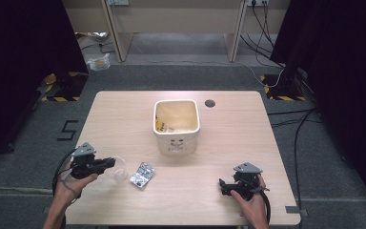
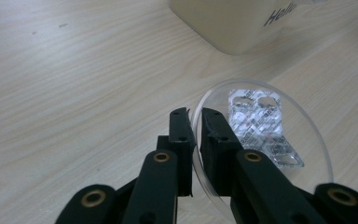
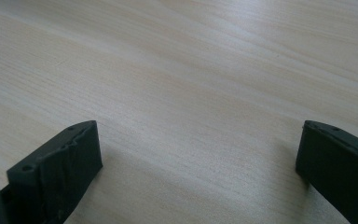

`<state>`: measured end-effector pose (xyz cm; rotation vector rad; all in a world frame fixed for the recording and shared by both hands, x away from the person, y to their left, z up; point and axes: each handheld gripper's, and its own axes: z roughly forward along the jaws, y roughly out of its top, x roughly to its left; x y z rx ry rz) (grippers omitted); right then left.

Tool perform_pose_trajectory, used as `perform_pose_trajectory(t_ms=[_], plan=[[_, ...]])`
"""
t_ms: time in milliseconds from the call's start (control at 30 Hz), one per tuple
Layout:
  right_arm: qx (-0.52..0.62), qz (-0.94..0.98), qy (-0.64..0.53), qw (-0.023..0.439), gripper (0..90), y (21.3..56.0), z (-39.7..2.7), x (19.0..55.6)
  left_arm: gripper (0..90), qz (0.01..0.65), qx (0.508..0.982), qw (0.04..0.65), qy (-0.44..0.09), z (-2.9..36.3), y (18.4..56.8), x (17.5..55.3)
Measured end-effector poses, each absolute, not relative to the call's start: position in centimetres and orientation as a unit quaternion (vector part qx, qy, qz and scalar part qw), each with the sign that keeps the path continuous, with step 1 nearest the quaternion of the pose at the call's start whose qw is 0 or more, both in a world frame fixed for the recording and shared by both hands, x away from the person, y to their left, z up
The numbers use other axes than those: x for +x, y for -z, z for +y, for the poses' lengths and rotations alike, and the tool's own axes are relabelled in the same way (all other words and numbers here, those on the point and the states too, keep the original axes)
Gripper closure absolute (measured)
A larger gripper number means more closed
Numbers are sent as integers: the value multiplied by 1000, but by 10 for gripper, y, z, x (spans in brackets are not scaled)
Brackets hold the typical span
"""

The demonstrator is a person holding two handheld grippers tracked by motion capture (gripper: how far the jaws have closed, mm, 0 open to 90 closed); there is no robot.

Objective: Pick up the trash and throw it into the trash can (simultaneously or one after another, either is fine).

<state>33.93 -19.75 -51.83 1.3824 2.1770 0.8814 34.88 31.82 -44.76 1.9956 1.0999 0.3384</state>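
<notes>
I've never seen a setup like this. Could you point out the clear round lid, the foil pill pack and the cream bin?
clear round lid (image 2: 261, 86): left gripper view, its upper rim.
foil pill pack (image 1: 142, 174): high view, its middle.
cream bin (image 1: 177, 143): high view, its front wall.

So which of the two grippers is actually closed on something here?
The left gripper: its jaws pinch the clear round lid's rim. The right gripper stands wide open over bare table.

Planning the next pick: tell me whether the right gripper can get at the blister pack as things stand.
Probably yes. The right gripper has its jaws open and empty, and bare table lies between it and the blister pack. The left gripper, shut on a clear disc, sits on the pack's far side.
</notes>
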Motion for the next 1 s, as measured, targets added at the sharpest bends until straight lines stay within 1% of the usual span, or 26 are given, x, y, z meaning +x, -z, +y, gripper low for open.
perform_pose_trajectory(t_ms=[167, 567, 1000], plan=[[496, 782, -316, 207, 4, 518, -197, 339, 839, 429, 787, 418, -148, 318, 436, 347], [496, 782, -316, 206, 4, 518, -197, 340, 838, 403, 788, 430, -181, 308, 405, 360], [494, 783, -317, 205, 4, 518, -197, 340, 835, 395, 780, 444, -196, 301, 382, 377]])
